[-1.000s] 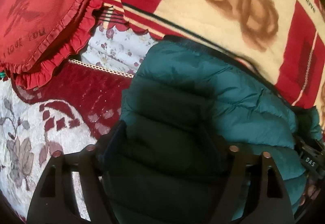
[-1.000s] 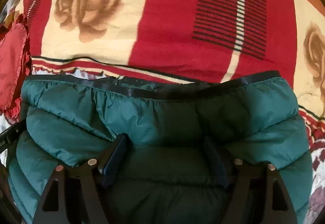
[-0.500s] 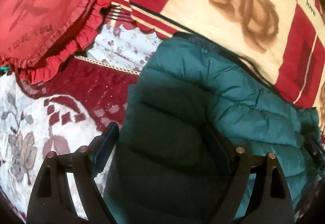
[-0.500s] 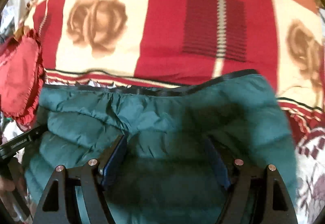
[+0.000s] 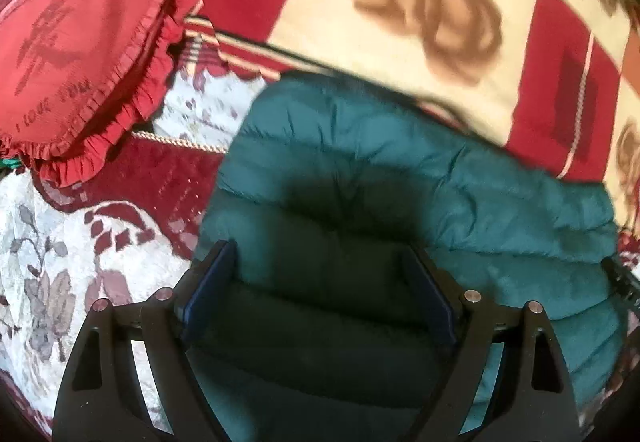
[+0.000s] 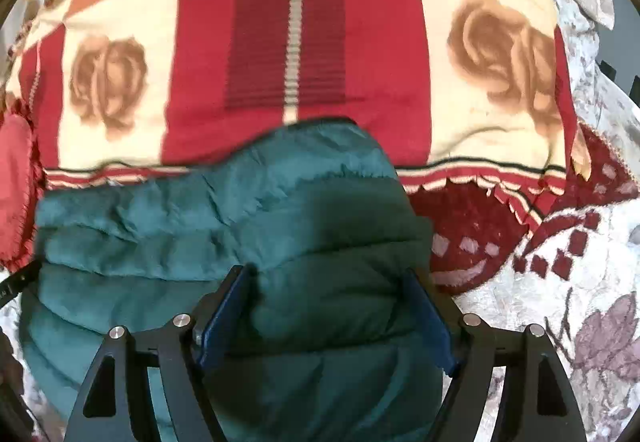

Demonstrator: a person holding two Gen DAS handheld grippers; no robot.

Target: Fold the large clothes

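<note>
On a bed spread with a white, grey and maroon floral woven cover (image 5: 48,282) lies a teal quilted puffer jacket (image 5: 400,177), folded into a thick bundle whose dark-edged far hem meets a red and cream blanket printed with tan roses (image 5: 420,13). Beside the jacket's left edge, in the left wrist view, a red heart-shaped cushion with a ruffled border (image 5: 80,41) rests partly on the blanket and partly on the cover, apart from the jacket. Over the jacket's left part the left gripper (image 5: 316,290) points steeply down, its 2 black fingers with blue pads standing wide apart; the padded fabric fills the gap between them and both pads lie against it, but whether they squeeze it or only flank it cannot be told from this view. Over the jacket's right end, the right gripper (image 6: 324,314) also points steeply down, and its jaws are opening with a puffed fold of the jacket (image 6: 224,217) bulging between the 2 blue pads; the fabric reaches both pads, and the frames do not settle whether any pinch remains. At the right edge of the left wrist view a black piece of the other tool shows against the jacket, and a similar black bar shows at the left edge of the right wrist view. The blanket (image 6: 288,49) in the right wrist view carries a dark striped block and the word "love".
</note>
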